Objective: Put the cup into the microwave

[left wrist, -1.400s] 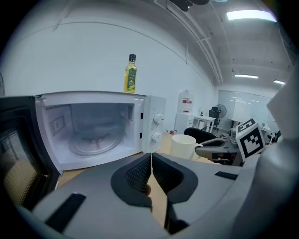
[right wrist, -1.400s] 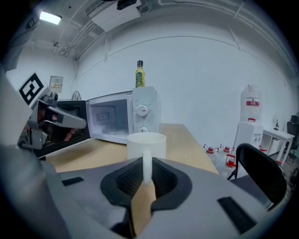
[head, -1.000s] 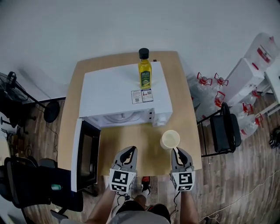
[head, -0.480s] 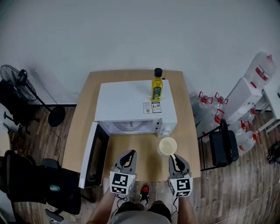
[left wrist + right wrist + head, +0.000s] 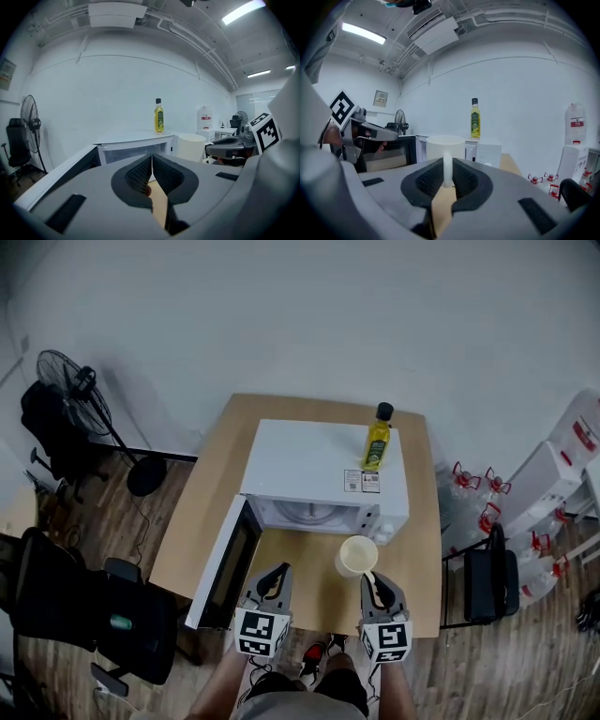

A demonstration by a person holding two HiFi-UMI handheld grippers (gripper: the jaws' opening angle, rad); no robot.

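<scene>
A cream cup (image 5: 356, 555) hangs above the wooden table (image 5: 211, 521), just in front of the white microwave (image 5: 319, 470). My right gripper (image 5: 372, 577) is shut on the cup's handle (image 5: 447, 168), and the cup body (image 5: 445, 146) stands upright past the jaws. The microwave door (image 5: 225, 563) is swung wide open to the left, showing the cavity (image 5: 309, 514). My left gripper (image 5: 277, 572) hovers beside the right one in front of the opening. Its jaws are shut with nothing between them (image 5: 152, 160). In the left gripper view the cup (image 5: 192, 146) is at the right.
A yellow oil bottle (image 5: 377, 443) stands on top of the microwave at its right rear. A fan (image 5: 75, 390) and black chairs (image 5: 84, 615) are on the left. Water jugs (image 5: 478, 493) and a black chair (image 5: 492, 573) stand right of the table.
Both grippers have risen and moved toward the microwave, the right one lifting the cup off the table. The head view has swung, so the table sits further right.
</scene>
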